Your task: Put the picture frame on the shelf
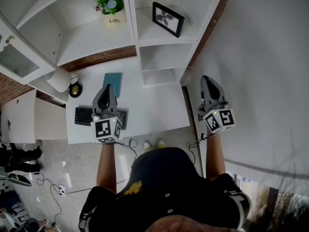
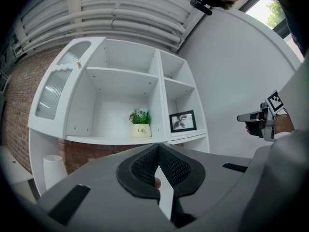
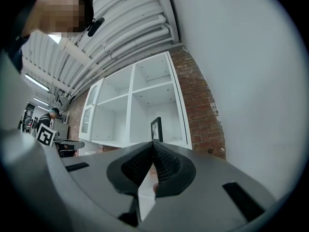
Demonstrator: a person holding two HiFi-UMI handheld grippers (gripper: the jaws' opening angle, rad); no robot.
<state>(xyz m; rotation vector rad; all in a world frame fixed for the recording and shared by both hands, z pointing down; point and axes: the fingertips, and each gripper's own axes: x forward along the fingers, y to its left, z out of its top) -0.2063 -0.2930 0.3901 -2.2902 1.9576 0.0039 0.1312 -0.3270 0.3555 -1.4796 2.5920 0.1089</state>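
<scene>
The left tongs (image 1: 108, 87) and the right tongs (image 1: 209, 79) are both closed and empty. The left pair is above the white tabletop (image 1: 154, 105). Well beyond both, the black rectangular picture frame (image 1: 168, 19) stands upright in the white shelf's (image 1: 155, 34) right-hand compartment.

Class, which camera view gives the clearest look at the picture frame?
The left gripper view: the picture frame faces the camera, upright on the shelf. The head view shows it obliquely from above; the right gripper view shows it nearly edge-on.
</scene>
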